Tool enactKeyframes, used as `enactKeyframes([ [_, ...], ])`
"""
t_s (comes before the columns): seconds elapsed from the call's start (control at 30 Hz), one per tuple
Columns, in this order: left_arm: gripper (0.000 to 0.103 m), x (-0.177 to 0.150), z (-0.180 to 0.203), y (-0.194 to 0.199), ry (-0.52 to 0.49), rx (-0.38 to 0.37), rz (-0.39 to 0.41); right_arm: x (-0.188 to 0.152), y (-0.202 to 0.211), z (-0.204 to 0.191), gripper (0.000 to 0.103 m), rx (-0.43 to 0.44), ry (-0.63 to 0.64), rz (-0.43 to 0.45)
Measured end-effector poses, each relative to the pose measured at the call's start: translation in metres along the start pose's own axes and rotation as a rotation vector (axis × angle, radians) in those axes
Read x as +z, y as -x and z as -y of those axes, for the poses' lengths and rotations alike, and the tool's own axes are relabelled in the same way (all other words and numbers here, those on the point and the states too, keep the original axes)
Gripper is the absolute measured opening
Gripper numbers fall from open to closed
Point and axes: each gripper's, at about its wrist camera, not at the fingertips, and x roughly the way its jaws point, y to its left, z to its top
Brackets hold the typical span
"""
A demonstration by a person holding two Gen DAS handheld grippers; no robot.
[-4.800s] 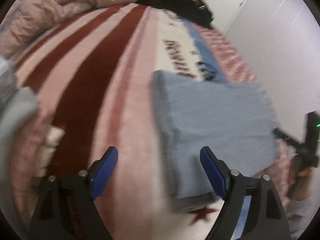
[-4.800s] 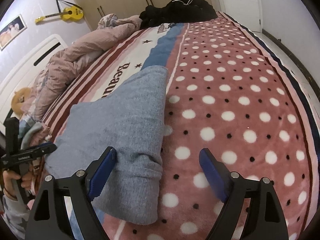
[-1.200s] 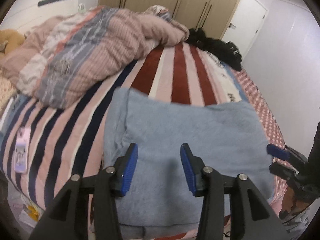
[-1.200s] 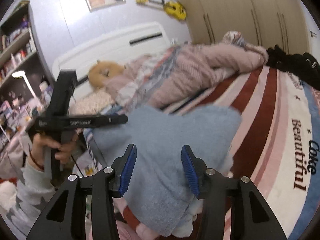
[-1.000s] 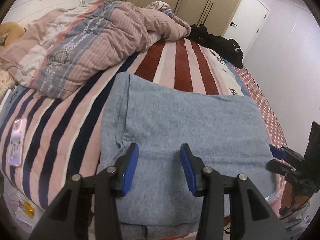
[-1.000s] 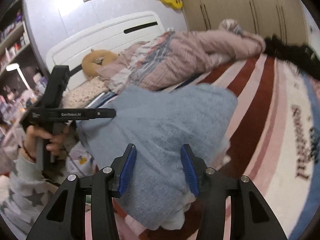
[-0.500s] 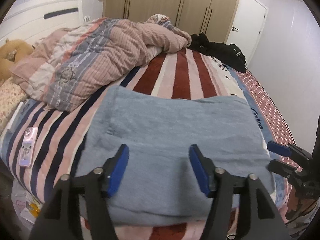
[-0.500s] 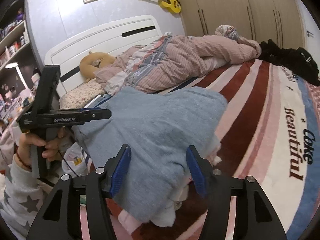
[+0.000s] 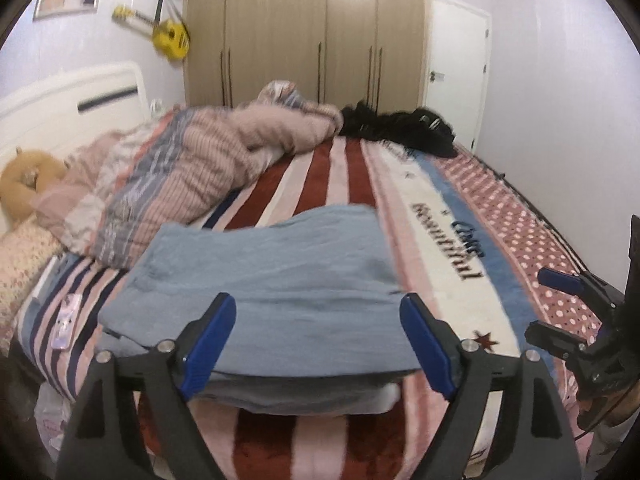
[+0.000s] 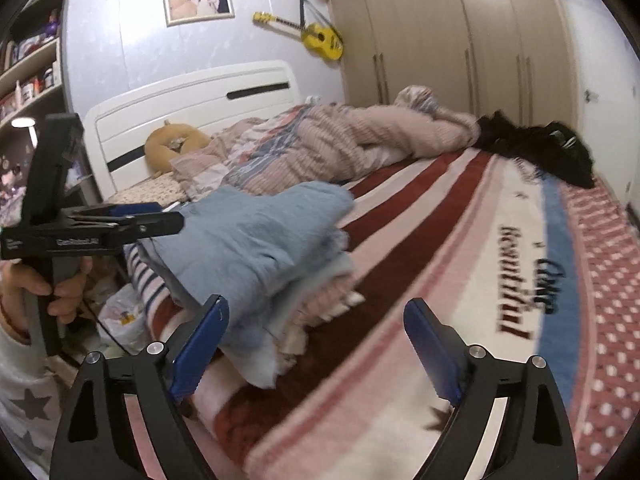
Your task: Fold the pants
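Final step: my left gripper (image 9: pixel 320 344) and right gripper (image 10: pixel 316 352) are opening, empty, off the folded light-blue fleece pants (image 9: pixel 276 280); next, withdraw.

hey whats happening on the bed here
A person is folding pants with a handheld gripper in each hand. The light blue pants lie folded into a flat stack near the corner of the striped blanket. Neither gripper holds them: the jaws of the left gripper and the right gripper are opening with nothing pinched between them. A rumpled pink comforter and dark clothes sit farther up the bed.
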Motion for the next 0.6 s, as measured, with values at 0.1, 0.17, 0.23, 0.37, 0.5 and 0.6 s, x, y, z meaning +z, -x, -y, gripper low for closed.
enactKeyframes([
  [0.1,0.089,-0.008,0.030,0.024,-0.012,0.002,0.103,-0.013,0.034,0.010,0.097,-0.065,0.013,0.059],
  [0.17,0.093,-0.018,0.051,0.042,0.001,-0.010,0.180,-0.024,0.063,0.014,0.098,-0.133,0.035,0.110],
  [0.23,0.096,-0.028,0.069,0.055,0.012,-0.027,0.241,-0.034,0.085,0.014,0.102,-0.193,0.064,0.155],
  [0.37,0.100,-0.049,0.099,0.070,0.019,-0.035,0.338,-0.054,0.130,0.011,0.102,-0.295,0.102,0.253],
  [0.5,0.101,-0.066,0.111,0.075,0.048,-0.028,0.387,-0.071,0.156,0.005,0.103,-0.364,0.118,0.316],
  [0.6,0.101,-0.072,0.115,0.071,0.061,-0.050,0.377,-0.080,0.165,0.001,0.102,-0.393,0.130,0.333],
])
